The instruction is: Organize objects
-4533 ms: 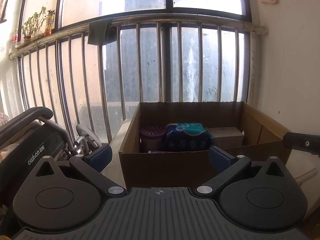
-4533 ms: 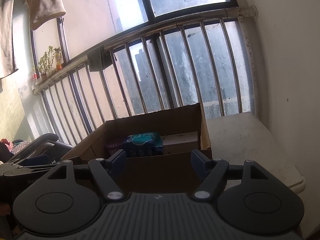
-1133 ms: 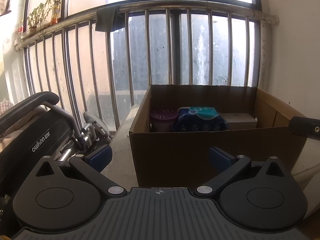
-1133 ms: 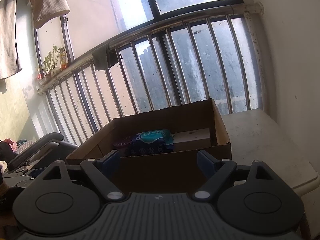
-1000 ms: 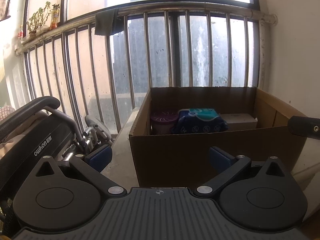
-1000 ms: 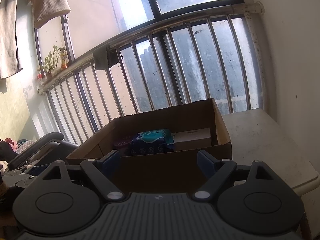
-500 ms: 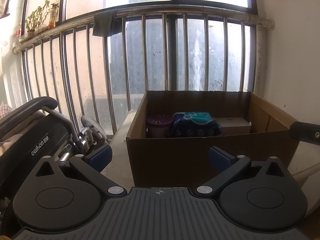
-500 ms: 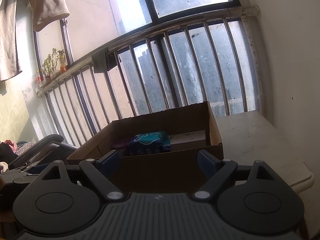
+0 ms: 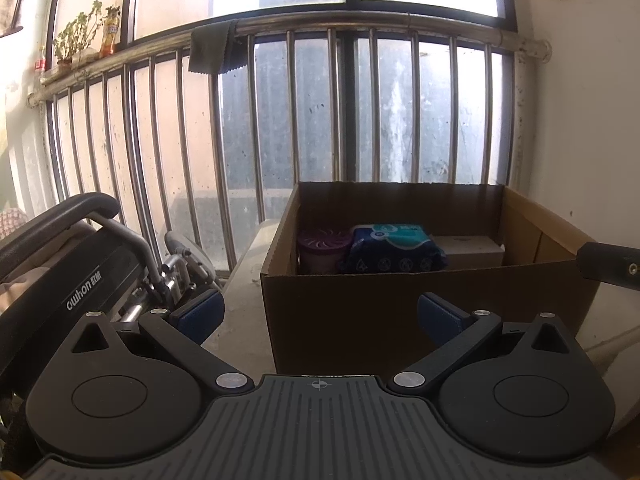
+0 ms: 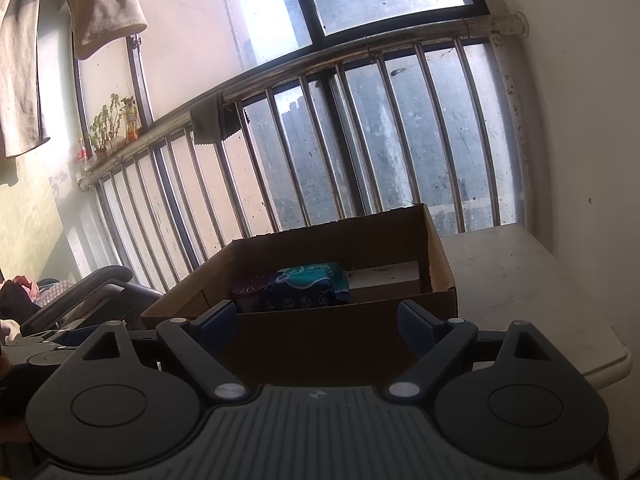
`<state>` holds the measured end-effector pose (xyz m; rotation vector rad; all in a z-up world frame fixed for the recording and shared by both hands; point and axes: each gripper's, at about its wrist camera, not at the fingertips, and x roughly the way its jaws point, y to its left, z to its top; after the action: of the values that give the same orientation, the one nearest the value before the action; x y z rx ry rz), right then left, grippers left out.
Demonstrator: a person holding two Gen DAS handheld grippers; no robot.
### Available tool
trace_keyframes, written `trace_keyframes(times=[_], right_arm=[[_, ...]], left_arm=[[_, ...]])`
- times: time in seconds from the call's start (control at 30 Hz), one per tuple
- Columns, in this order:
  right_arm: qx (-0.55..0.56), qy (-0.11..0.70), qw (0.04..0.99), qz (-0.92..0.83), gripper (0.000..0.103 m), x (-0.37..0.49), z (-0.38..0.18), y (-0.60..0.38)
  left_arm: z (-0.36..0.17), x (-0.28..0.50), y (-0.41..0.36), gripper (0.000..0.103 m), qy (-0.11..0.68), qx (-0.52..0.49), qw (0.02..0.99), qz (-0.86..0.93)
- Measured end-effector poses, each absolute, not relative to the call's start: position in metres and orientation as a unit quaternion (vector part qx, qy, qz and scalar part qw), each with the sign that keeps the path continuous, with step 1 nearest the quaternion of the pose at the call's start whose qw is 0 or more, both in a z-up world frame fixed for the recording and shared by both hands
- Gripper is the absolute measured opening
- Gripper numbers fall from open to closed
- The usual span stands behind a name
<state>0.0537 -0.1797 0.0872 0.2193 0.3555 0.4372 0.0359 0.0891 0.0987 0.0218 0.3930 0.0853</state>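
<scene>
An open cardboard box (image 9: 360,312) stands on a white table (image 10: 520,288) by the railing. Inside are a purple-lidded round container (image 9: 322,250), a blue and teal soft pack (image 9: 394,248) and a pale box (image 9: 468,250). The same box (image 10: 320,344) and contents show in the right wrist view. My left gripper (image 9: 320,314) is open and empty, just short of the box's near wall. My right gripper (image 10: 318,320) is open and empty, also in front of that wall. The right gripper's tip (image 9: 608,266) shows at the right edge of the left wrist view.
A folded wheelchair (image 9: 80,272) stands to the left of the table. A metal railing (image 9: 360,112) with a dark cloth (image 9: 212,50) over it runs behind the box. A white wall (image 10: 580,120) is on the right. Laundry (image 10: 104,4) hangs above left.
Both grippers have stayed open and empty. The views have shifted only slightly in front of the box, which sits a little lower and further off than a second ago.
</scene>
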Motion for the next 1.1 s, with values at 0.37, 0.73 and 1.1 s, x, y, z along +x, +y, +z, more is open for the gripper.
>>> trace_keyframes(times=[0.37, 0.73, 1.1], right_arm=[[0.112, 0.174, 0.956, 0.205, 0.091, 0.0565, 0.0872, -0.1856], [0.113, 0.177, 0.955, 0.208, 0.091, 0.0576, 0.0859, -0.1852], [0.111, 0.177, 0.956, 0.208, 0.092, 0.0577, 0.0849, -0.1844]], left_arm=[[0.0966, 0.0387, 0.0857, 0.103, 0.197, 0.017, 0.979, 0.041], [0.0963, 0.0386, 0.0839, 0.103, 0.196, 0.025, 0.979, 0.05], [0.096, 0.0396, 0.0835, 0.103, 0.197, 0.025, 0.979, 0.047]])
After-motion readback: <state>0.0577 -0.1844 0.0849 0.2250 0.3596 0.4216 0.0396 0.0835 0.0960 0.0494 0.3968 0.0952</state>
